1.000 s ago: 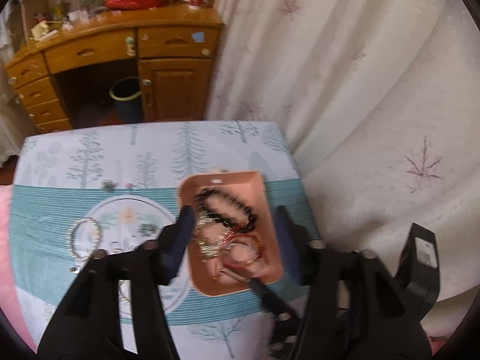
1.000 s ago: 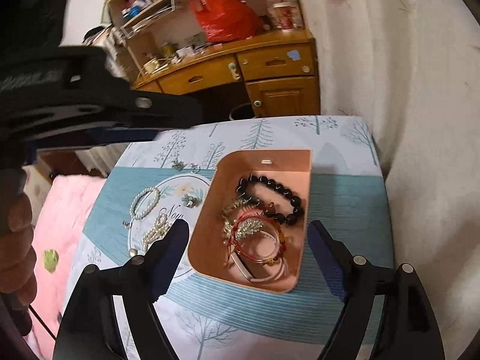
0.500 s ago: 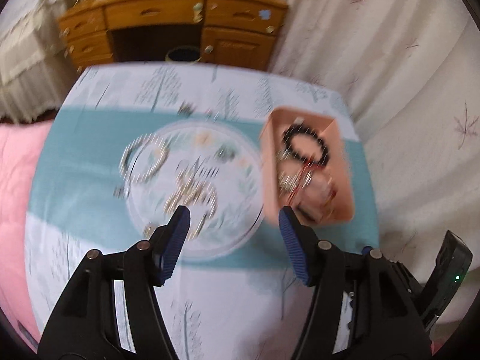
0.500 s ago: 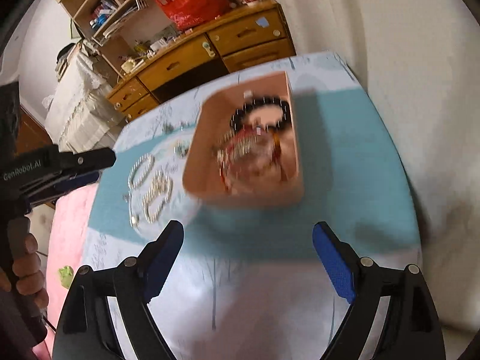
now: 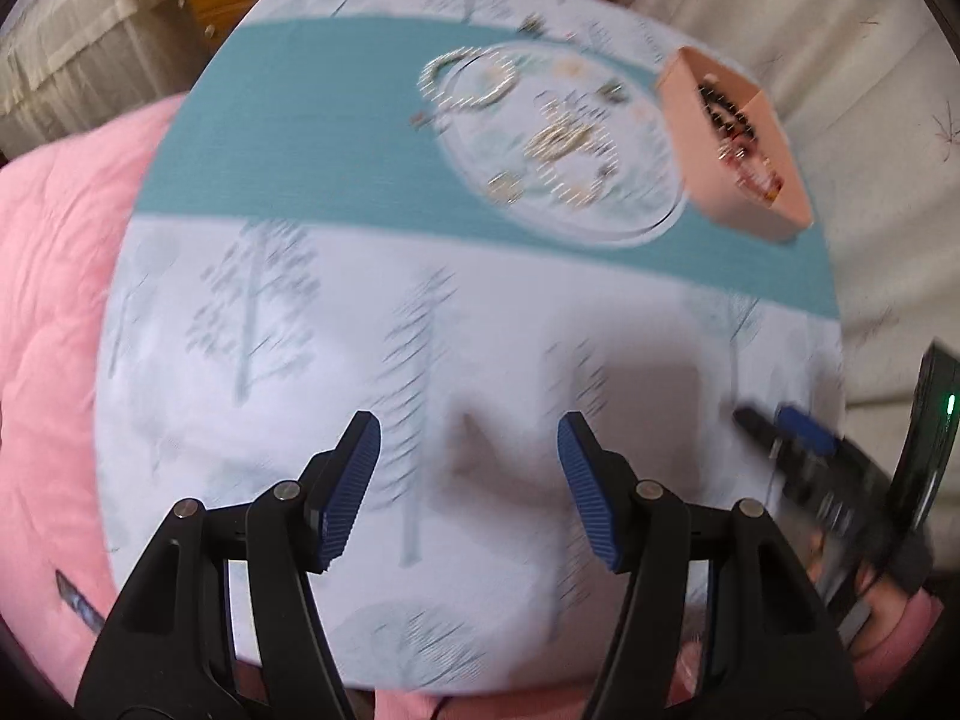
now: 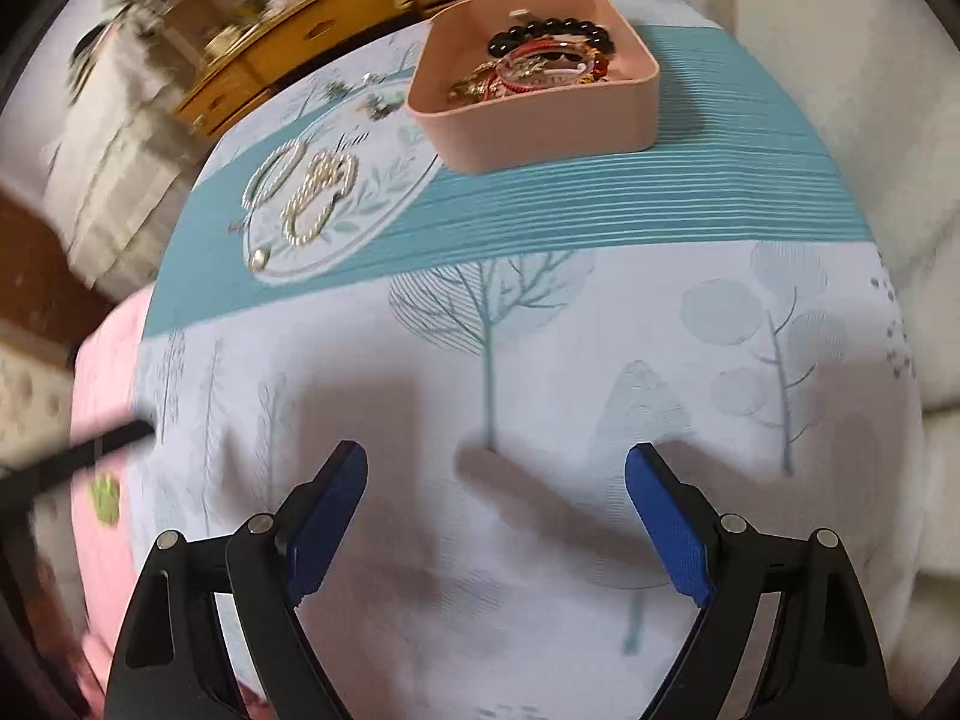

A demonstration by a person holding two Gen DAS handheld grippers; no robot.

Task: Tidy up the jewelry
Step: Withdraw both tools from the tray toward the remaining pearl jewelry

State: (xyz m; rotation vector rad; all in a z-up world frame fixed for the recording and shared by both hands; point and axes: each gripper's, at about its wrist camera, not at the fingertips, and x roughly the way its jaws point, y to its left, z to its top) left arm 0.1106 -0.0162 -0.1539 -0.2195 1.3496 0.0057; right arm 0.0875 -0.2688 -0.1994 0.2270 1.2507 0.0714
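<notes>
A pink tray (image 6: 540, 126) stands on the far teal stripe of the tablecloth and holds a black bead bracelet (image 6: 552, 36) and red and gold pieces. In the left wrist view the tray (image 5: 774, 204) is blurred at the upper right. Pearl bracelets (image 6: 318, 192) and small pieces lie loose on the printed white circle (image 5: 636, 204) left of the tray. My left gripper (image 5: 468, 456) is open and empty over the near white part of the cloth. My right gripper (image 6: 495, 474) is wide open and empty there too, far from the tray.
A wooden desk with drawers (image 6: 288, 54) stands beyond the table. A pale curtain (image 5: 870, 60) hangs on the right. Pink bedding (image 5: 54, 300) lies to the left of the table. The right gripper (image 5: 798, 438) shows blurred at the left view's right edge.
Both grippers have drawn back from over the tray toward the table's near side and dropped lower. The tray and loose jewelry now sit far up in both views.
</notes>
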